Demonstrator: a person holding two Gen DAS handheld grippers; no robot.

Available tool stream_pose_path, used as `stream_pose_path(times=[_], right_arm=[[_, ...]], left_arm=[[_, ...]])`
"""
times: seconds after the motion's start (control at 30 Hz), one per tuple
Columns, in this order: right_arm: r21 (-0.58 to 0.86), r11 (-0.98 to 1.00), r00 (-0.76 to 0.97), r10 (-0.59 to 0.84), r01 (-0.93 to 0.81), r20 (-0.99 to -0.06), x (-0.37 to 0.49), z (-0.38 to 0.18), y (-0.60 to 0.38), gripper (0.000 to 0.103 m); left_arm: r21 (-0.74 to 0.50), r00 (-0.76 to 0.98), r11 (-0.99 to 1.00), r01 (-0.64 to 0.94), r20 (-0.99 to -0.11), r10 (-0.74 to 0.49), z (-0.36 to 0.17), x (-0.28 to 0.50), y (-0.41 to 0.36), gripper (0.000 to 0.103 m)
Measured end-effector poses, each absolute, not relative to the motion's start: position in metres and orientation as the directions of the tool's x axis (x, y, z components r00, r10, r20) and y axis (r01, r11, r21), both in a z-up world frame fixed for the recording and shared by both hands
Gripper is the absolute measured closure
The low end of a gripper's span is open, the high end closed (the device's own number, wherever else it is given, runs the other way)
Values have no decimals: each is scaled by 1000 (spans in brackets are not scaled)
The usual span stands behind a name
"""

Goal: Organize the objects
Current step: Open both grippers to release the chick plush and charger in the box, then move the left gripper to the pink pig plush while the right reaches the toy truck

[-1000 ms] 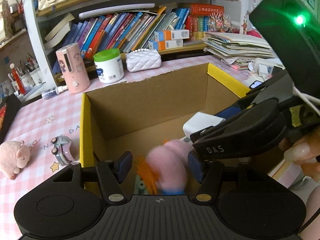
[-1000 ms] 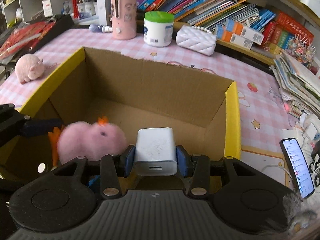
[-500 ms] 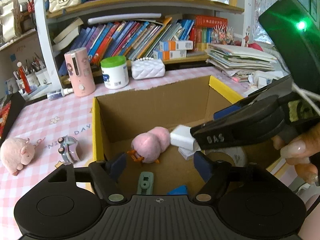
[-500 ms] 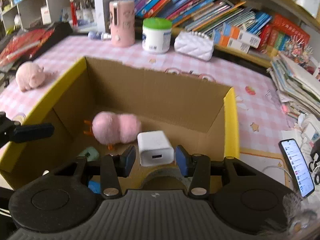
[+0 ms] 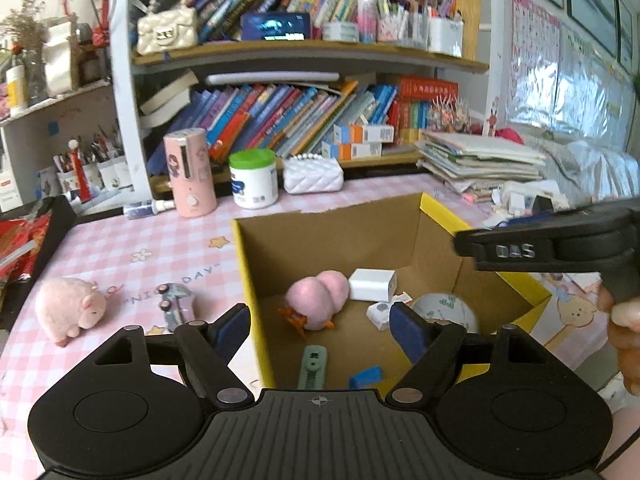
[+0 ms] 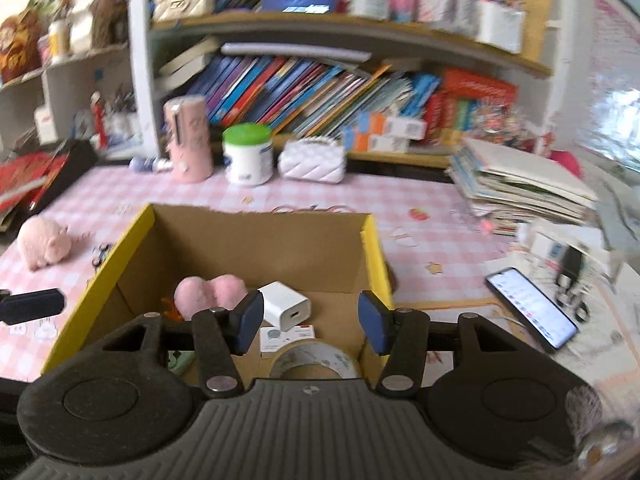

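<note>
Released since the earlier frame: white charger (image 6: 285, 307), now lying on the floor of the cardboard box (image 6: 256, 248) at frame centre, touching the pink plush chick (image 5: 316, 304). Right gripper (image 6: 310, 320): fingers spread, nothing held, raised above the box. Left gripper (image 5: 318, 322): fingers spread, nothing held. Pink pig plush (image 5: 70, 308) and toy car (image 5: 176, 306): on the counter (image 5: 140, 248), lower left of frame.
</note>
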State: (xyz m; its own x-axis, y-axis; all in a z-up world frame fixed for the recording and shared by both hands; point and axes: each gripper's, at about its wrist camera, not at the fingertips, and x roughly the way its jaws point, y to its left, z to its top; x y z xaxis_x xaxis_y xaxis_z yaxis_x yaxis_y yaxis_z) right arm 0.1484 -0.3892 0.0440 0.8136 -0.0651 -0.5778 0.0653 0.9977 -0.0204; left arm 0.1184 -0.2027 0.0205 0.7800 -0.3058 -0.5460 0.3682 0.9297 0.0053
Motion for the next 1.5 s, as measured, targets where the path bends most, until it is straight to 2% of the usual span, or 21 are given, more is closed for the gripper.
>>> stream_pose_path(times=[0.27,0.37,0.63,1.1,1.5], right_arm=[[-5,978,810,-176,209,-560,89,37,-371,50],[-14,973,790,-195,230,-582,73,27,-356,50],[-47,970,731,-211,239,-649,34,1,-313,47],[-24,990,686,-112,137,-719,-19,-23,-235,40],[1,999,685,-27,41,-728,-24,-24,-180,39]], left_arm=[[-6,791,934,357,-530,-306,21,90,-169,18],[0,785,934,357,-542,-300,16,80,-157,14],[1,747,943,332,-610,-262,-5,50,-122,13],[17,700,951,308,-681,-214,-26,5,-66,13],[31,718,972,234,-679,-152,-23,-16,-13,13]])
